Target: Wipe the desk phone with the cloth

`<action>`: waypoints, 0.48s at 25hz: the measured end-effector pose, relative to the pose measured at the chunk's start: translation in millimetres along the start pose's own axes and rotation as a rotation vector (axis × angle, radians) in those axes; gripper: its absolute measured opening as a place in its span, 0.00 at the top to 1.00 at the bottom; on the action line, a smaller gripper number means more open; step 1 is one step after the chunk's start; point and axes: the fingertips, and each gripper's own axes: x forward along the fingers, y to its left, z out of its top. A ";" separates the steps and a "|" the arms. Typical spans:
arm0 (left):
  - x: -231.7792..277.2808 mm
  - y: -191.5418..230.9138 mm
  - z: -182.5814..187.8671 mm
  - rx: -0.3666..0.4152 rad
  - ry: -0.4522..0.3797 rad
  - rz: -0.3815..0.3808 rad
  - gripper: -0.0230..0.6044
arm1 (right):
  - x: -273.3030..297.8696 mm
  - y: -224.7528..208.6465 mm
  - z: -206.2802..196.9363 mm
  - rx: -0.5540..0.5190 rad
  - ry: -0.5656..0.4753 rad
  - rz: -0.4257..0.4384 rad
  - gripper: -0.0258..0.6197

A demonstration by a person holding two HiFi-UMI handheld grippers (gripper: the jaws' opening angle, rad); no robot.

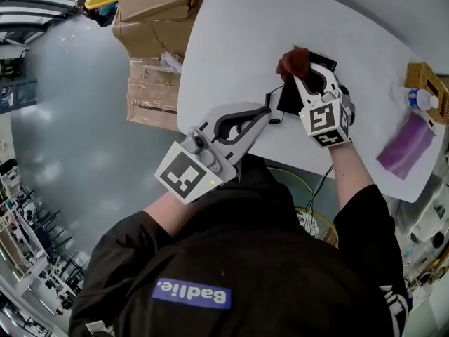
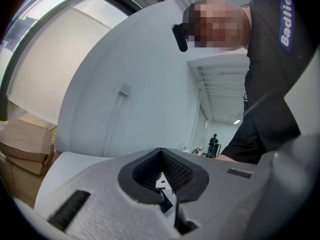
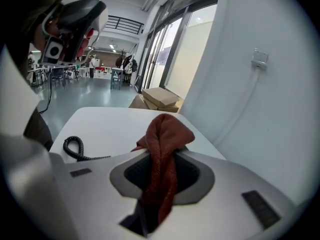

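Observation:
The black desk phone (image 1: 287, 98) lies on the white table (image 1: 238, 41), mostly covered by my right gripper (image 1: 303, 76). That gripper is shut on a red-brown cloth (image 1: 294, 61), which bunches over the phone's far end. In the right gripper view the cloth (image 3: 165, 134) hangs pinched between the jaws of the right gripper (image 3: 159, 176). The phone's coiled cord (image 1: 275, 115) trails toward the near table edge, and the cord (image 3: 75, 149) also shows on the tabletop. My left gripper (image 1: 263, 112) hovers at the near edge, left of the phone, shut with nothing in it. Its camera points upward, past the left gripper (image 2: 162, 176).
Cardboard boxes (image 1: 154, 27) are stacked on the floor left of the table. A purple cloth (image 1: 405, 146) lies at the table's right. A wicker basket (image 1: 426, 83) there holds a bottle (image 1: 421, 99). A wall runs close behind the table.

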 end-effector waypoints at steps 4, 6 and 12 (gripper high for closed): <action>-5.8 -0.4 -5.6 -0.016 0.003 -0.014 0.95 | -4.4 29.1 -8.4 -0.004 0.015 0.032 0.82; -7.3 -0.9 -8.0 -0.021 0.005 -0.023 0.95 | -7.6 47.6 -14.6 -0.011 0.027 0.056 0.82; -7.8 -8.0 -12.5 -0.030 0.010 -0.055 0.95 | -16.8 101.2 -32.3 -0.039 0.057 0.138 0.82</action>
